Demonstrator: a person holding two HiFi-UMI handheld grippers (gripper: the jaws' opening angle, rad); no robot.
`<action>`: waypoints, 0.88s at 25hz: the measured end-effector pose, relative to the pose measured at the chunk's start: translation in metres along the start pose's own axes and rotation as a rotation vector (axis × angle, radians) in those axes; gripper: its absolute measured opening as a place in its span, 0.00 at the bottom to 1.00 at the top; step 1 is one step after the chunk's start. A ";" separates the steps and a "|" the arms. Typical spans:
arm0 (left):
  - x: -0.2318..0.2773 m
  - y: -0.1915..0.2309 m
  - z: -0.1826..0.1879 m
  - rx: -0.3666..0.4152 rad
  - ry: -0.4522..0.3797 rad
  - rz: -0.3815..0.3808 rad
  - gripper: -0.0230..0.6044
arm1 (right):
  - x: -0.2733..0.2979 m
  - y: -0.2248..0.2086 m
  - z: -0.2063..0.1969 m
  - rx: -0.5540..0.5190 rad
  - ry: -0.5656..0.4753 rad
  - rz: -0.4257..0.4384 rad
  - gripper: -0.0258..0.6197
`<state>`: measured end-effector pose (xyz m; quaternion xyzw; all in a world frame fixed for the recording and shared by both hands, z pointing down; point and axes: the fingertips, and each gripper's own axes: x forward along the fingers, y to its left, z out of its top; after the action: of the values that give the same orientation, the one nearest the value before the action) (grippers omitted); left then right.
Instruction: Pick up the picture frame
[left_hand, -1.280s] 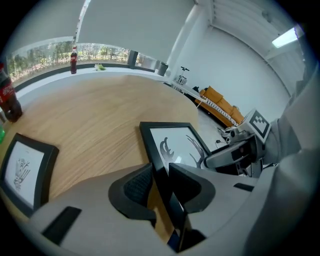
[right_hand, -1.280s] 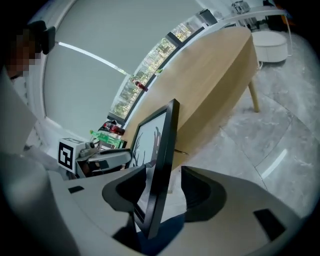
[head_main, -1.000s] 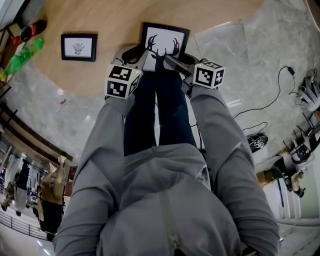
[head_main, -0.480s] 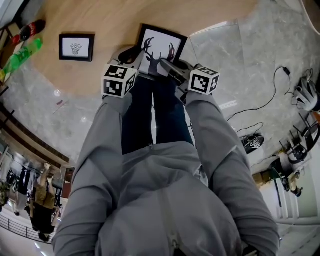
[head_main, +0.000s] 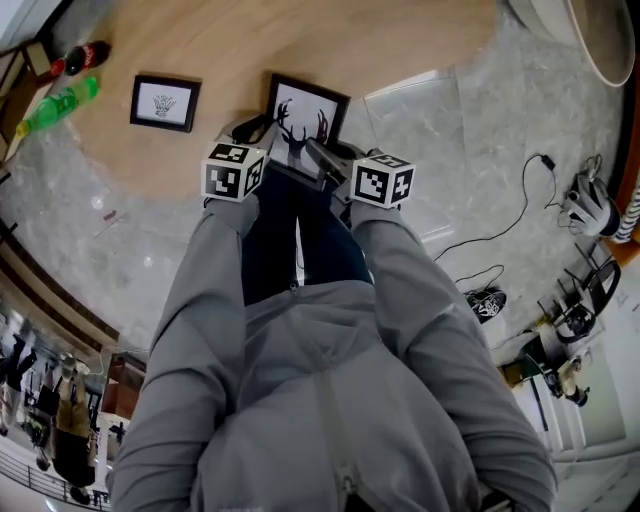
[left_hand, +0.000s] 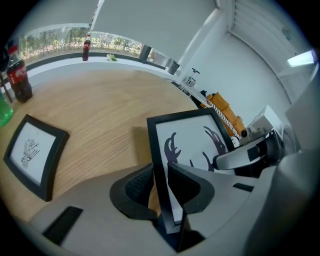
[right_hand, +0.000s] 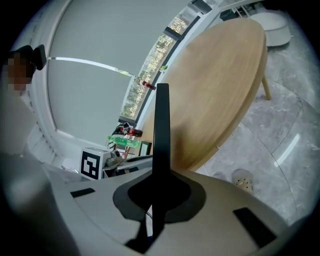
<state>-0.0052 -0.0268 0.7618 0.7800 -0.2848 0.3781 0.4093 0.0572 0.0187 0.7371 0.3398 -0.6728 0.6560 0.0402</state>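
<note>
At upper centre of the head view, we hold the black rectangular picture frame (head_main: 305, 115) with its antler print, tilted at the near rim of the round wooden desk (head_main: 300, 40). The right gripper (right_hand: 159, 192) is clamped on its right edge. The left gripper (left_hand: 160, 185) has just been closing onto its left edge. We judge the lift begun; next, raise both sides evenly.

The right gripper (right_hand: 159, 200) has just been closing its jaws and now clamps the edge of the picture frame (head_main: 303, 118). The left gripper (left_hand: 160, 187) closes a little further on the frame too. The frame, flat a second ago, now tilts up, its near edge raised off the counter (head_main: 220, 50)
</note>
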 end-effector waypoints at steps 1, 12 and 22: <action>-0.006 0.002 0.002 -0.009 -0.002 0.006 0.19 | 0.001 0.006 0.002 -0.012 0.012 -0.010 0.10; -0.088 -0.006 0.028 -0.066 -0.006 0.057 0.08 | -0.014 0.075 0.021 -0.150 0.137 -0.128 0.10; -0.186 -0.034 0.069 -0.051 -0.088 0.077 0.06 | -0.059 0.146 0.071 -0.432 0.083 -0.306 0.10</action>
<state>-0.0577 -0.0439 0.5681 0.7737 -0.3418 0.3515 0.4013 0.0553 -0.0358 0.5729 0.3937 -0.7358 0.4969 0.2380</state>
